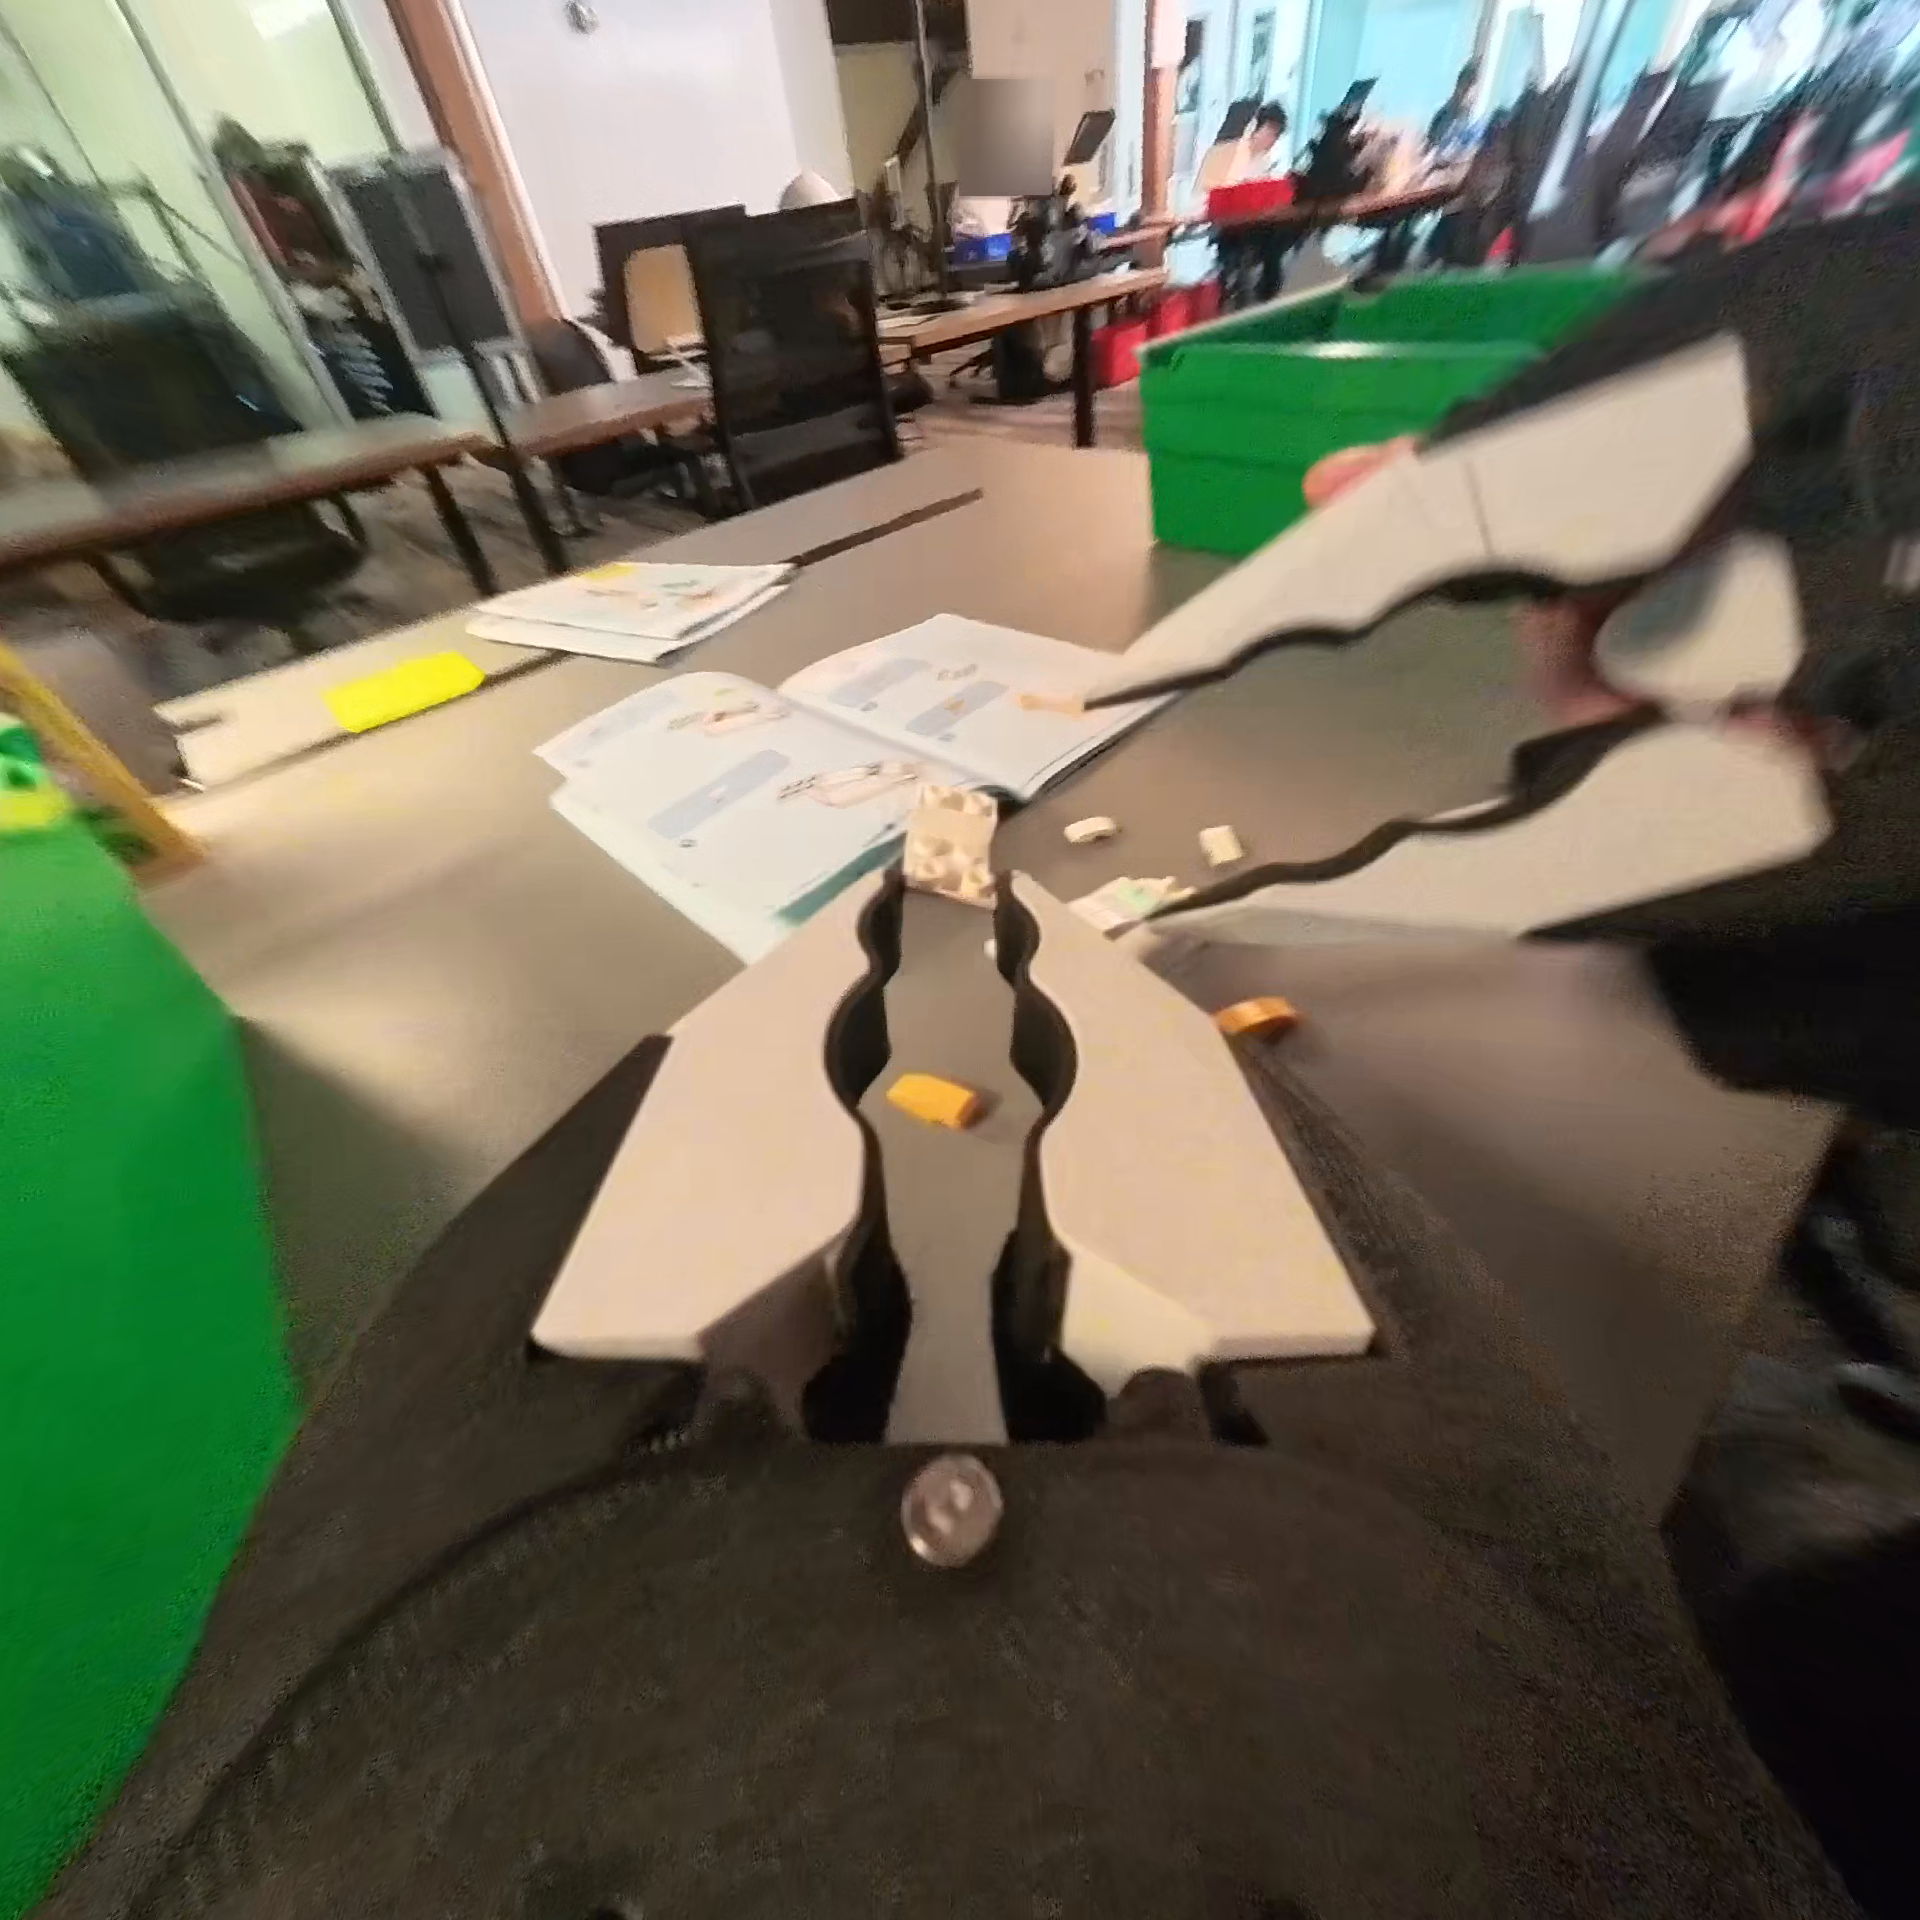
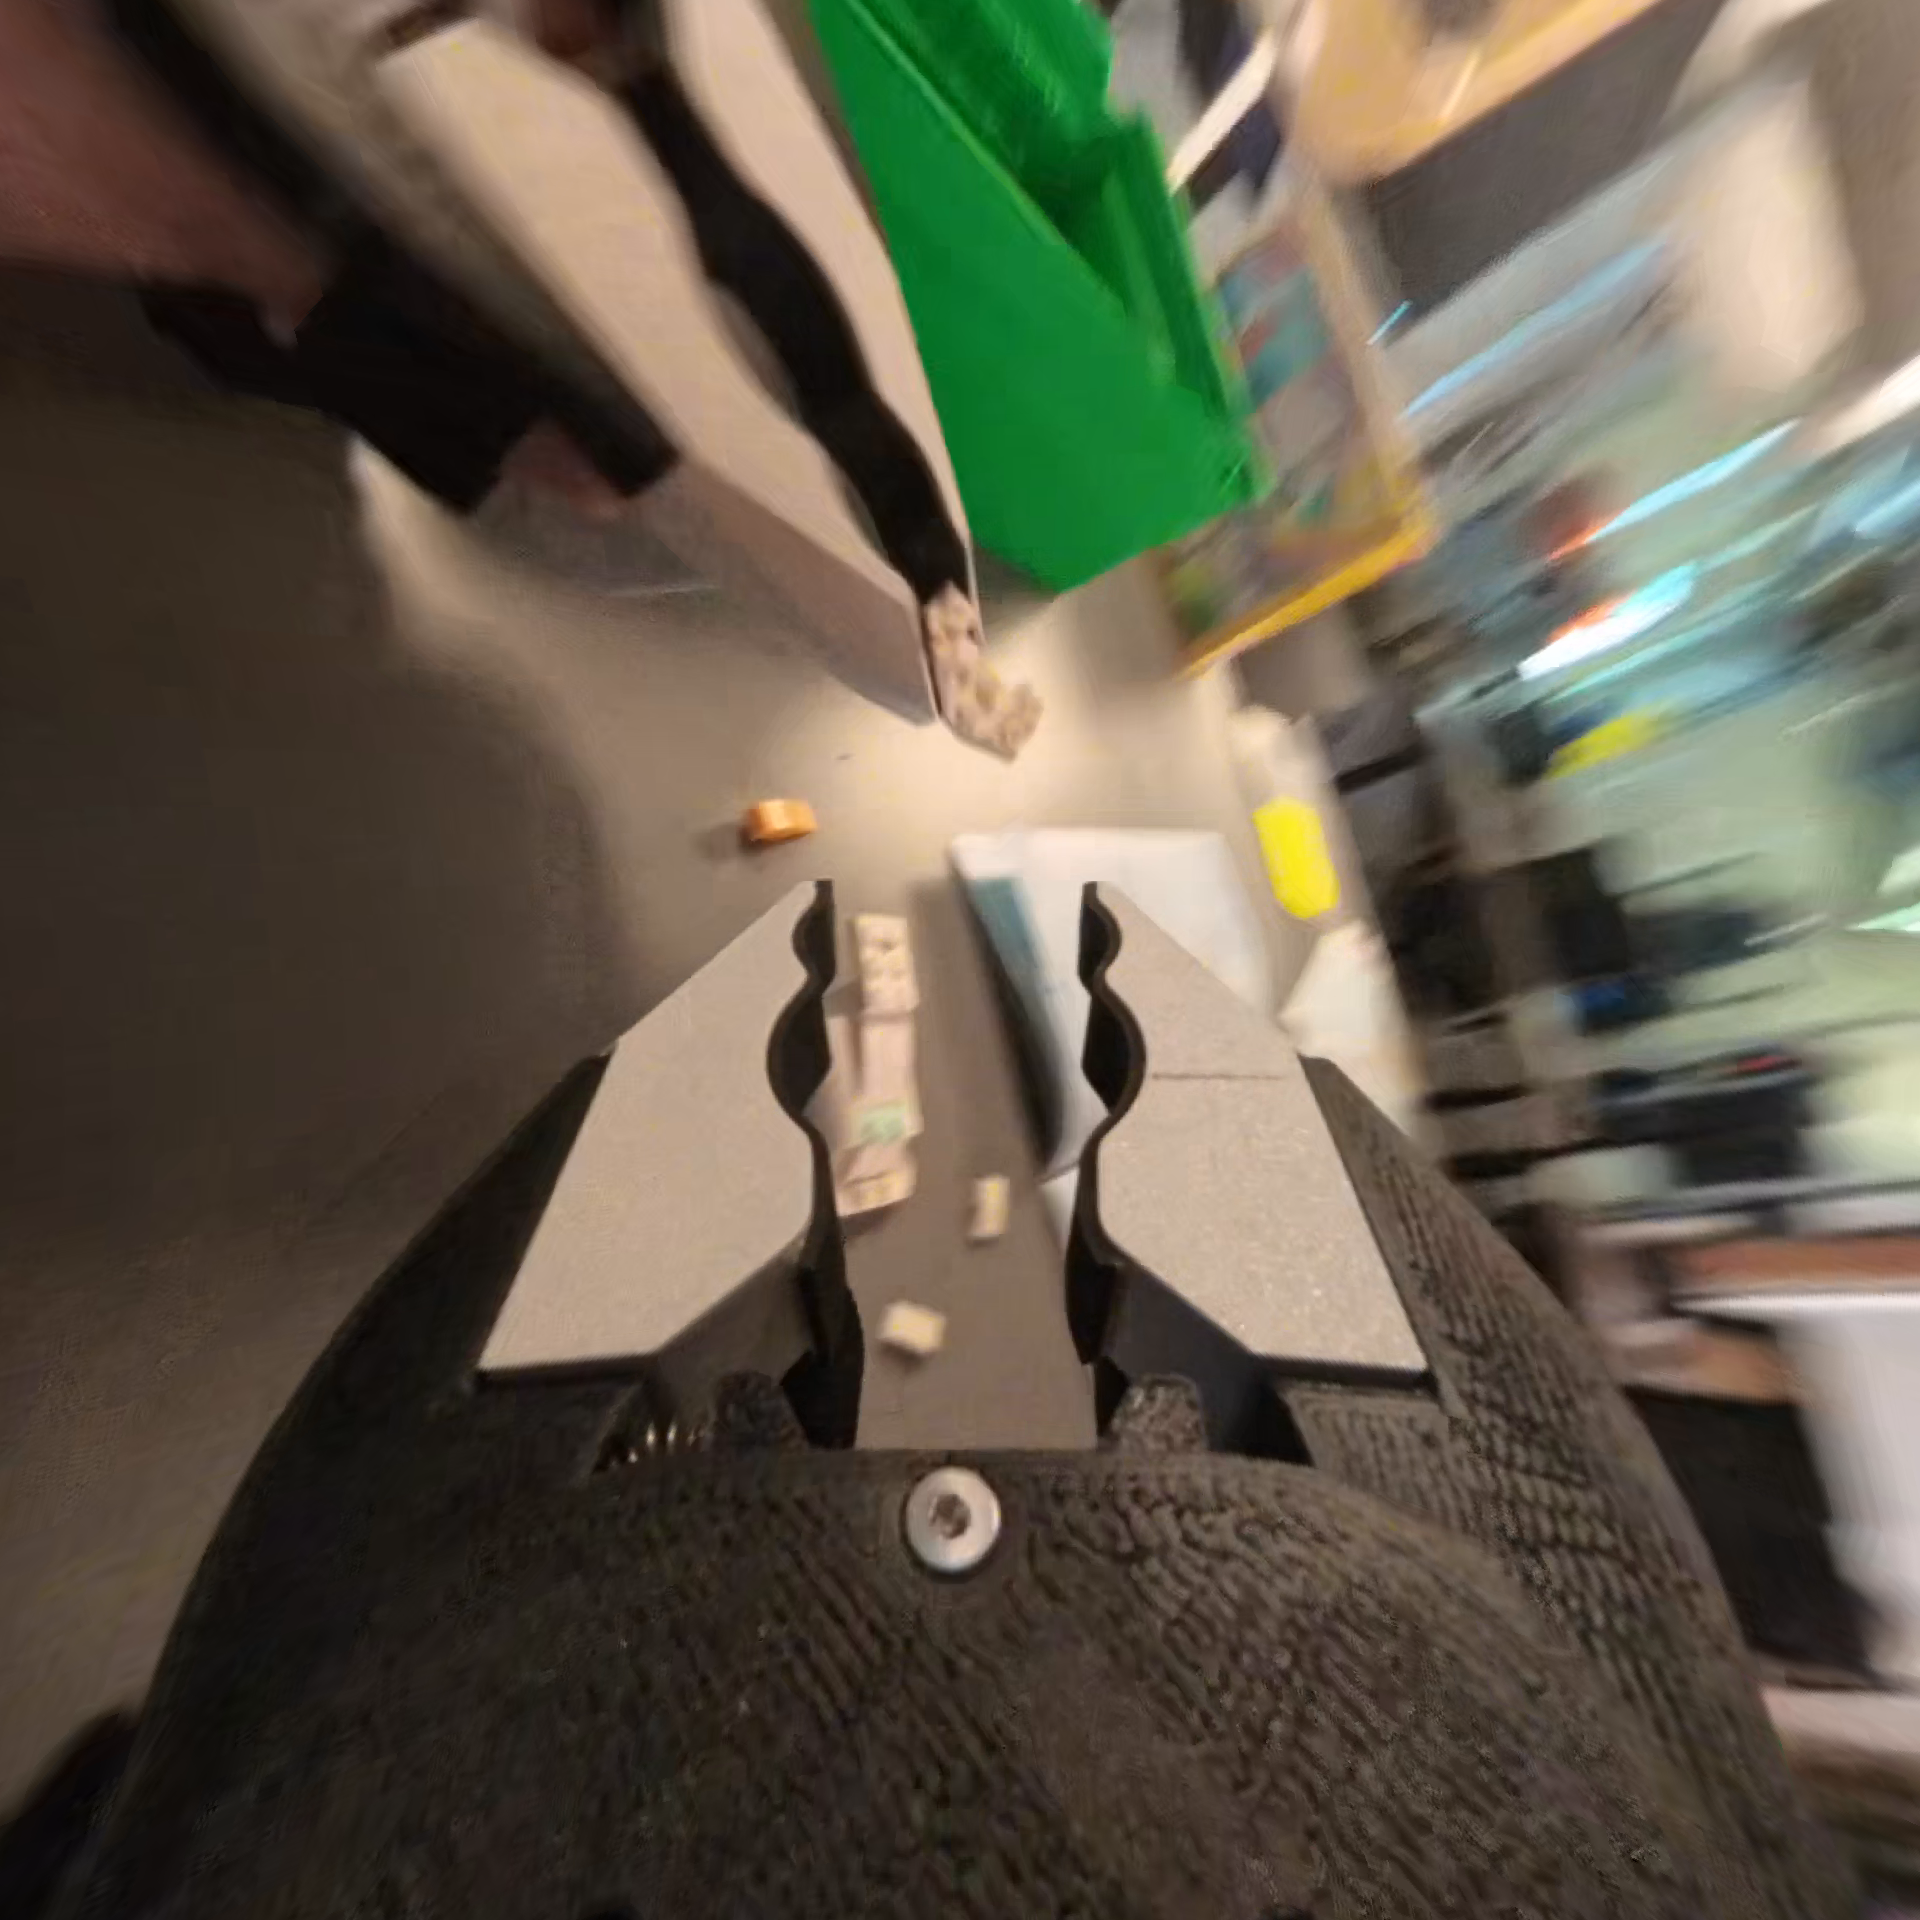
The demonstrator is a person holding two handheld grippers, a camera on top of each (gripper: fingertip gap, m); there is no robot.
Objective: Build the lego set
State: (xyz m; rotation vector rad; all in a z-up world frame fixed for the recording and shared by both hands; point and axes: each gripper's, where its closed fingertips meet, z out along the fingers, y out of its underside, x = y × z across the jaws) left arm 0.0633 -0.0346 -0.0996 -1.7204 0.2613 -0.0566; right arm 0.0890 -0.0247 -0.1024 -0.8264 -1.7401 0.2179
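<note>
My left gripper (image 1: 951, 891) is shut on a small white studded plate (image 1: 951, 844) and holds it above the table; it also shows in the right wrist view (image 2: 951, 623) with the plate (image 2: 987, 686) at its tips. My right gripper (image 2: 956, 894) is open and empty, and shows at the right of the left wrist view (image 1: 1122, 808). Between its fingers on the table lies a long white piece with a green patch (image 2: 883, 1081), beside two small white bricks (image 2: 987, 1205). An orange brick (image 1: 932, 1099) lies under the left gripper, another (image 1: 1257, 1016) to its right.
An open instruction booklet (image 1: 810, 748) lies on the grey table (image 1: 416, 935), with a second booklet (image 1: 634, 608) and a yellow block (image 1: 405, 691) behind it. A green bin (image 1: 1299, 416) stands at the back right. Another green object (image 1: 104, 1247) is close on the left. My left and right fingertips are right by each other.
</note>
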